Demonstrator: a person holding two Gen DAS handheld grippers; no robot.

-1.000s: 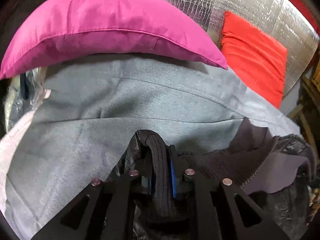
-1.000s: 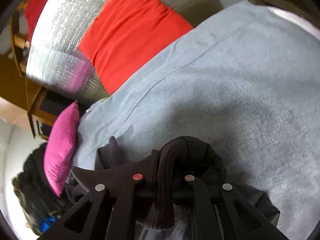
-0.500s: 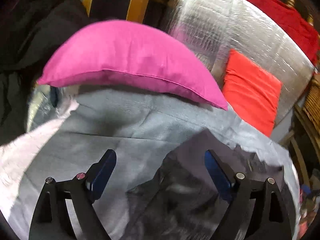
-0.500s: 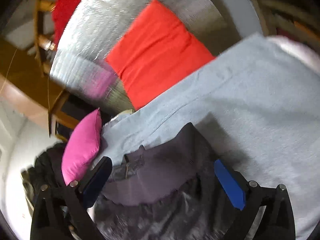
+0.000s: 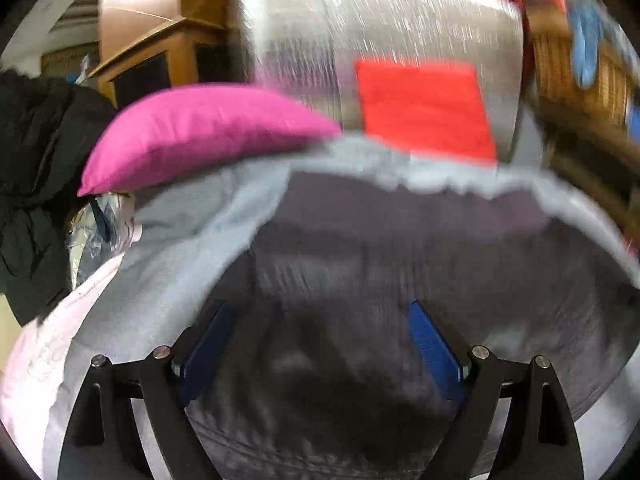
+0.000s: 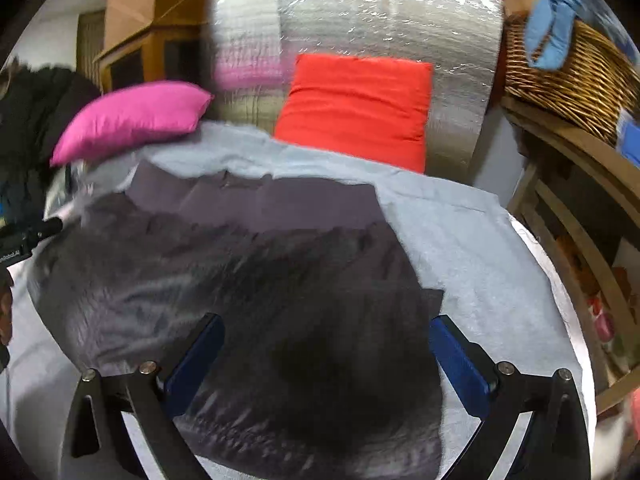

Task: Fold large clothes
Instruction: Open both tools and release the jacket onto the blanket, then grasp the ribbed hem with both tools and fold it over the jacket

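Observation:
A large dark grey-black garment [image 6: 248, 288] lies folded on a light grey sheet [image 6: 472, 248]; its far edge shows a lighter purple-grey inner side. It also fills the middle of the left wrist view [image 5: 380, 288], which is blurred by motion. My left gripper [image 5: 320, 344] is open and empty above the garment. My right gripper [image 6: 324, 360] is open and empty above the garment's near part. The tip of the left gripper shows at the left edge of the right wrist view [image 6: 36, 232].
A pink cushion [image 6: 132, 118] and a red cushion [image 6: 356, 108] lie at the far edge against a silver foil backing [image 6: 360, 16]. A wicker basket [image 6: 568, 76] sits on a wooden frame at the right. A black coat [image 5: 36, 184] hangs at the left.
Both grippers were shut on the garment's dark ribbed edge; they have opened, let it go and pulled back and up. The garment now lies spread on the sheet.

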